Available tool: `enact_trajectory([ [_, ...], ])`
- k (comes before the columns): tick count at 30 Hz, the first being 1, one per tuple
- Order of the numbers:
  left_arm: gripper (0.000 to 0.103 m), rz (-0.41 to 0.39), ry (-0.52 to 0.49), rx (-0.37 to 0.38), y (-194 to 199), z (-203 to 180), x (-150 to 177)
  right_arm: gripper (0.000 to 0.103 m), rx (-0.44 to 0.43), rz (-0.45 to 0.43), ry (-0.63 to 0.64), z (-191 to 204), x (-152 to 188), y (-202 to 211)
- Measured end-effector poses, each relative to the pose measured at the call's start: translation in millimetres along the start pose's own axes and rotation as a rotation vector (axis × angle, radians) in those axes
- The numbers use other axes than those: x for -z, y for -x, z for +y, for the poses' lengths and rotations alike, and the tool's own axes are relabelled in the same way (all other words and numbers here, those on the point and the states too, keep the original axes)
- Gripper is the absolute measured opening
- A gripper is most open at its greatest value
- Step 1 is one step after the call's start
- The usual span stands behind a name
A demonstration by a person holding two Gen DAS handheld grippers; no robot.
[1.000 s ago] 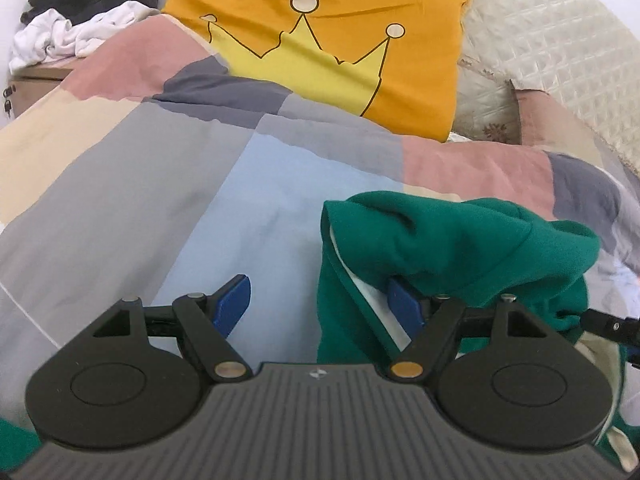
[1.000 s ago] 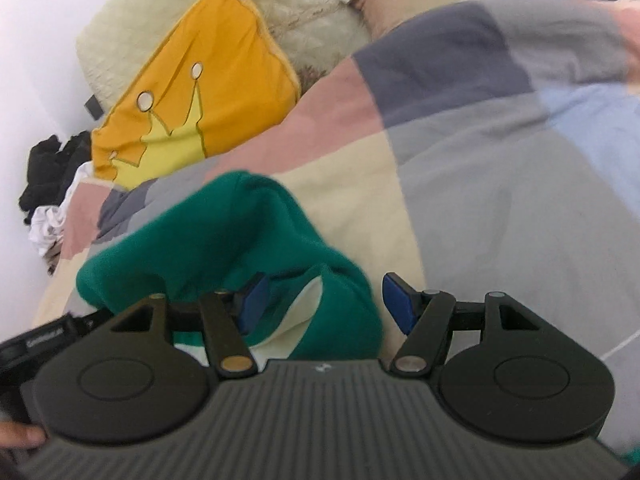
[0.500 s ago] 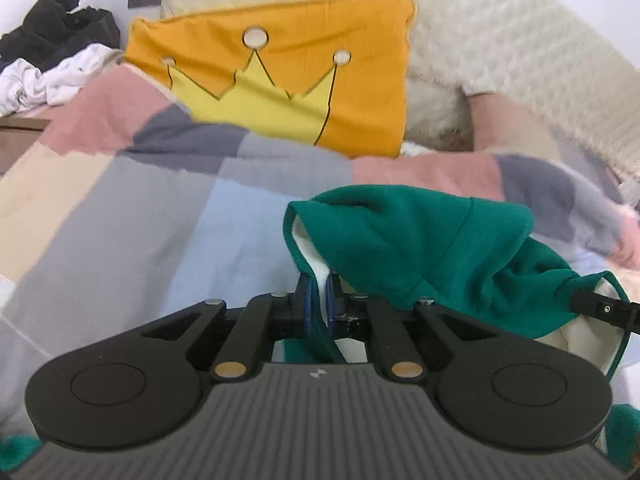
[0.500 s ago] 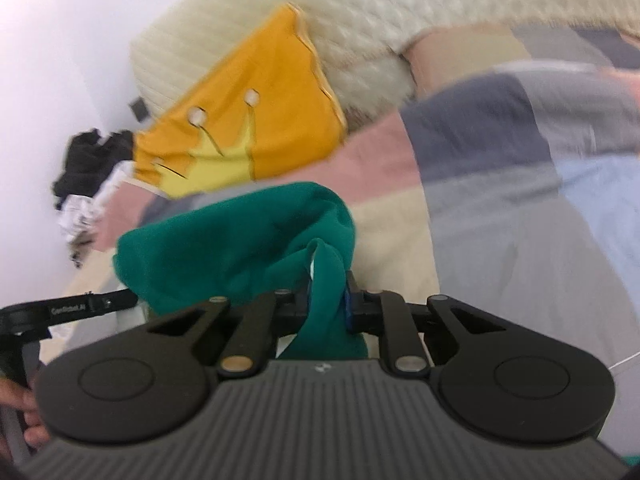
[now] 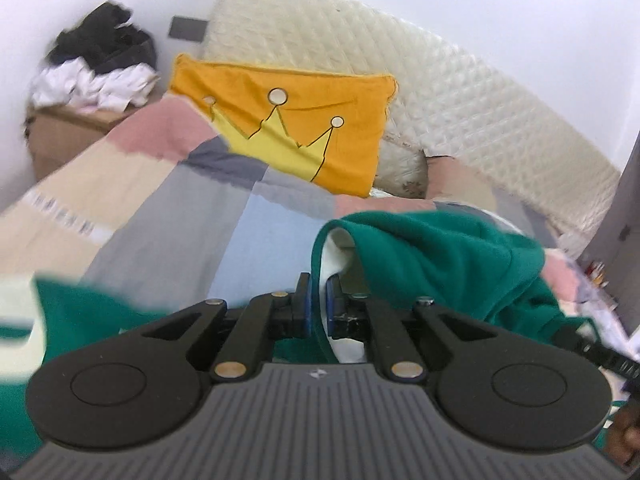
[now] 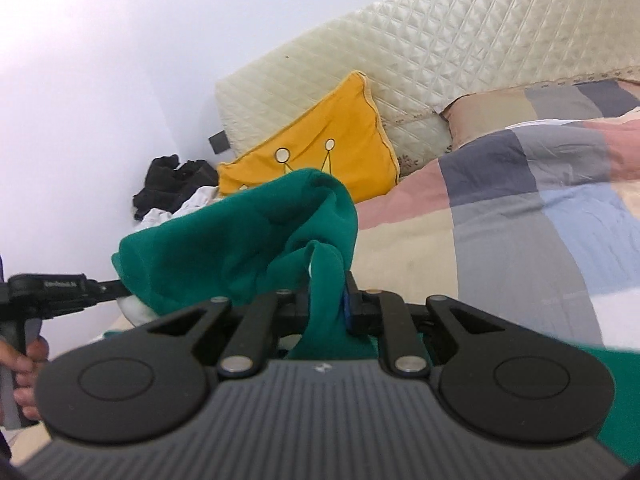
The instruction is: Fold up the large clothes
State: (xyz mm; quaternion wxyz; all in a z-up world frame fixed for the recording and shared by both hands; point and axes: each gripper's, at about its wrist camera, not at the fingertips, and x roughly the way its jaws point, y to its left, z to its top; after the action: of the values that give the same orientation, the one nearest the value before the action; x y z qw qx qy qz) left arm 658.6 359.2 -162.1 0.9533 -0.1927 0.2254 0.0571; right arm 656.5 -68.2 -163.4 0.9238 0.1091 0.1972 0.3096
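Note:
A dark green garment point(image 5: 436, 256) with a white lining hangs lifted above the patchwork quilt point(image 5: 160, 216) of a bed. My left gripper point(image 5: 318, 312) is shut on a thin green edge of it, blue pads pressed to the cloth. In the right wrist view the same green garment point(image 6: 240, 240) bunches up, and my right gripper point(image 6: 328, 304) is shut on a thicker fold. The left tool, held by a hand point(image 6: 26, 364), shows at that view's left edge. More green cloth point(image 5: 80, 312) trails low on the left.
An orange cushion with a yellow crown point(image 5: 296, 136) leans on a quilted cream headboard point(image 5: 460, 112). A pile of black and white clothes point(image 5: 100, 68) lies on a box in the far left corner. A tan pillow point(image 6: 504, 108) rests by the headboard.
Both grippers closed from open onto the green garment's edge. Both then rose, lifting the cloth off the quilt; more wall and headboard show now.

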Motion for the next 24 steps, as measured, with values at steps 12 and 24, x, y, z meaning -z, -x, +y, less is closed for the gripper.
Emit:
enact_trajectory([
  [12, 0.008, 0.167, 0.241, -0.098, 98, 21, 141, 0.016, 0.064, 0.083, -0.083, 14, 87, 78],
  [24, 0.033, 0.340, 0.446, -0.128, 111, 31, 191, 0.027, 0.154, 0.290, -0.235, -4, 127, 82],
])
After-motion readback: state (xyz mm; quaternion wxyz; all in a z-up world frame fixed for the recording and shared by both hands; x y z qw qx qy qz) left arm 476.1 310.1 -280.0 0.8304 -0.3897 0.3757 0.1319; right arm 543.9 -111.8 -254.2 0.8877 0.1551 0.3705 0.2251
